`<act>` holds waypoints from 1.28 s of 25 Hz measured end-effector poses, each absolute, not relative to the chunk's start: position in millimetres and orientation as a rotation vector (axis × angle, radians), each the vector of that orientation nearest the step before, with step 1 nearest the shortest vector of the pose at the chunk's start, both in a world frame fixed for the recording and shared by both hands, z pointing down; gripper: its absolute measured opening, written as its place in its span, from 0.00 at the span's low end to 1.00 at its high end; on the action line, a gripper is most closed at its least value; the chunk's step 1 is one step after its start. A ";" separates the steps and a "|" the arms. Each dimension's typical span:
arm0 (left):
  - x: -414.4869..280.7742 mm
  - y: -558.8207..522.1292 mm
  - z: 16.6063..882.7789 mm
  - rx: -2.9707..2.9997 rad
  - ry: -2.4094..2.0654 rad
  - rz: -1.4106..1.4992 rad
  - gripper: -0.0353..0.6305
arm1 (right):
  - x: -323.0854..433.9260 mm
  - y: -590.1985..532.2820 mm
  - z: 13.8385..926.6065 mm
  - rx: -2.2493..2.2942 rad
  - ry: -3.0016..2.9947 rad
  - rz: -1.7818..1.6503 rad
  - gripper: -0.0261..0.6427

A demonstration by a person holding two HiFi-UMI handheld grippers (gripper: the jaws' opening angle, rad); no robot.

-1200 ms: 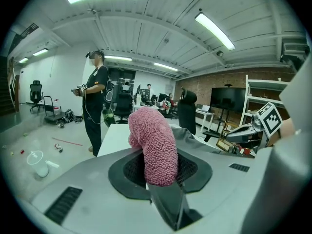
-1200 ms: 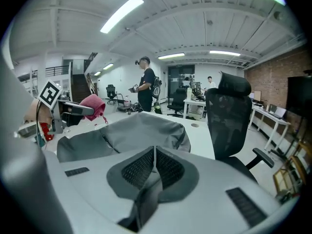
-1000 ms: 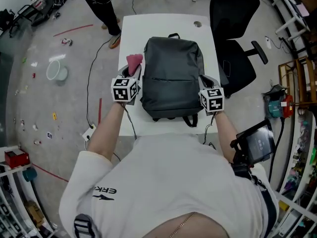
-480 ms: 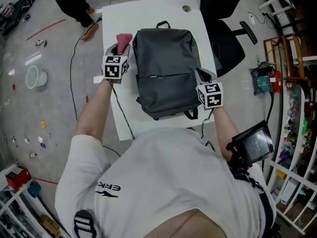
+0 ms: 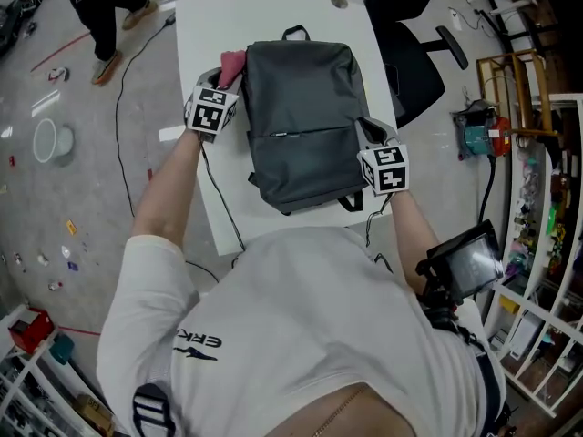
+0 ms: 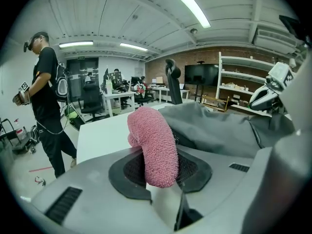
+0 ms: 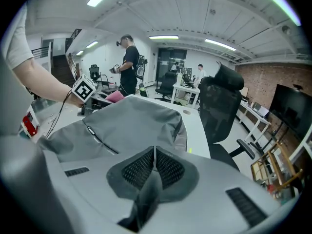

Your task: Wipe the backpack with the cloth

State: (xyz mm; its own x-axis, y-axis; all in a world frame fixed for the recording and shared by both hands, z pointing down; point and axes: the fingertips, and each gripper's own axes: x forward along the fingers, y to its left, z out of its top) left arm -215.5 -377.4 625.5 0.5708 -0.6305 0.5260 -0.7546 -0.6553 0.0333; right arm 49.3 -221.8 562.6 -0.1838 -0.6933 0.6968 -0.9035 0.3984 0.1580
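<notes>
A dark grey backpack (image 5: 305, 121) lies flat on the white table (image 5: 209, 25), handle at the far end. My left gripper (image 5: 223, 78) is shut on a pink cloth (image 5: 233, 62), which touches the backpack's upper left corner. In the left gripper view the cloth (image 6: 153, 150) stands rolled between the jaws, with the backpack (image 6: 219, 128) just to the right. My right gripper (image 5: 369, 135) is at the backpack's right edge. In the right gripper view its jaws are shut on a fold of the grey backpack fabric (image 7: 126, 126).
A black office chair (image 5: 410, 35) stands right of the table. A person (image 5: 91, 7) stands on the floor at the far left, near cables and a white bucket (image 5: 46, 141). Shelving runs along the right side. A round cable hole (image 5: 339, 2) sits at the table's far edge.
My left gripper has carried the pink cloth forward along the backpack's left side to its upper corner. The right gripper has kept its hold at the right edge.
</notes>
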 end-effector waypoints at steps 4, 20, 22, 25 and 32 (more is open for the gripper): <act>-216.0 -351.7 628.8 2.579 -1.082 0.755 0.20 | 44.8 -222.6 562.0 1.344 -1.963 0.368 0.06; -209.1 -217.9 661.5 2.741 -0.709 1.165 0.20 | 38.2 -210.7 556.4 1.333 -2.037 0.336 0.06; -212.7 -210.9 658.9 2.731 -0.745 1.160 0.20 | 38.6 -208.8 554.8 1.338 -2.046 0.334 0.06; -219.0 -203.2 653.3 2.711 -0.807 1.141 0.20 | 38.0 -205.2 553.1 1.339 -2.063 0.329 0.06; -216.3 -161.4 652.0 2.703 -0.796 1.171 0.20 | 34.2 -192.3 553.0 1.312 -2.096 0.321 0.06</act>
State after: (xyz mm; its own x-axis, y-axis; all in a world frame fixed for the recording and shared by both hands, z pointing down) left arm -216.3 -161.4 652.0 0.5704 -0.4266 0.7019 -0.4955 -0.8602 -0.1201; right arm 34.2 -192.3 553.0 -0.2996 -0.7170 0.6295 -0.8725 0.4729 0.1234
